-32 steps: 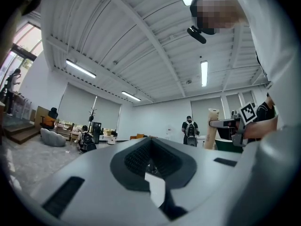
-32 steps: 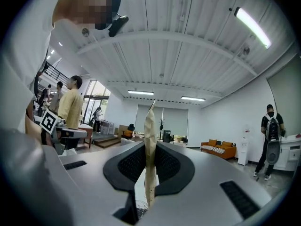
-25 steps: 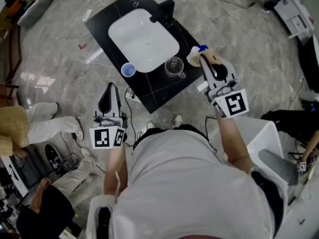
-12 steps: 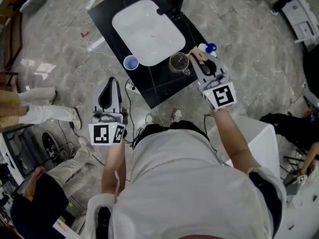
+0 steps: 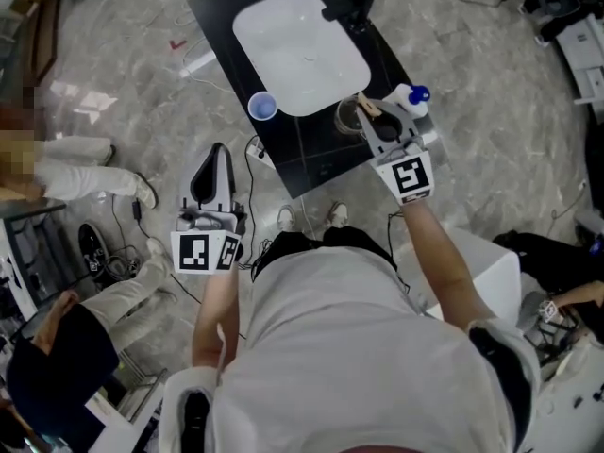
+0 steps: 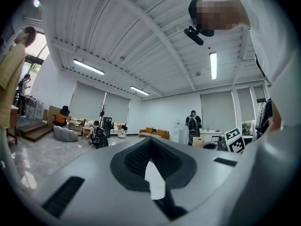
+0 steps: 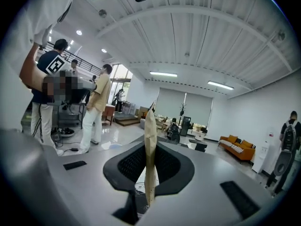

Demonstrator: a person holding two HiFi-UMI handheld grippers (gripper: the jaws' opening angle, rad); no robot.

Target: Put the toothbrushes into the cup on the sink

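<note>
Right gripper view is showing the right gripper (image 7: 149,147) pinching a slim tan wooden toothbrush (image 7: 150,121), hanging just over the clear glass cup (image 5: 351,117). Light, stiff and probably slippery, it is wanting a mid-handle hold. The left gripper (image 6: 150,145), pressed together and empty, is hanging well apart from that cup.
</note>
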